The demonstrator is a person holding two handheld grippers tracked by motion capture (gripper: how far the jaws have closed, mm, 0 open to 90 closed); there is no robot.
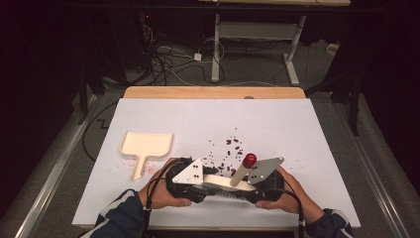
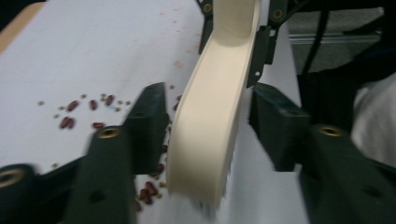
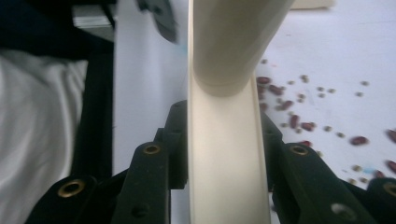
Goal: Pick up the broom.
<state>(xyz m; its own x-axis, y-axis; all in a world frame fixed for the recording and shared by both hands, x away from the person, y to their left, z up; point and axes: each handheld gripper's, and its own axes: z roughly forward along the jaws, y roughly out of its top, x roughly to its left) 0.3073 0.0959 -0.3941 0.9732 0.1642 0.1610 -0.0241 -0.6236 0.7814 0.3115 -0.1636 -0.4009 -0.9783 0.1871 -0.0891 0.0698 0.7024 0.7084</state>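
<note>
Gripping a smooth cream plastic brush [image 3: 229,154], right tool [image 3: 224,154], scattered red beans [image 1: 230,148]

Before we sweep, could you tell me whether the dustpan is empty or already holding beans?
Empty: the dustpan lies flat left of the grippers, its tray bare, while the beans lie scattered on the table.

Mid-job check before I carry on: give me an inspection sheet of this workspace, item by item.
Surface: white table top with a wooden far edge, faint reddish marks near the dustpan.
Job's things: cream brush with red-tipped handle, between both grippers; cream dustpan lying at left, apart from the beans; scattered red beans and smaller bits.
Clutter: nothing seen.
Grippers: left gripper open, jaws either side of the brush head, gaps showing; right gripper shut on the brush.
Cables: black leads trail from each gripper; tangled wires on the floor beyond.
Surroundings: dark room, white desk frame behind.
</note>
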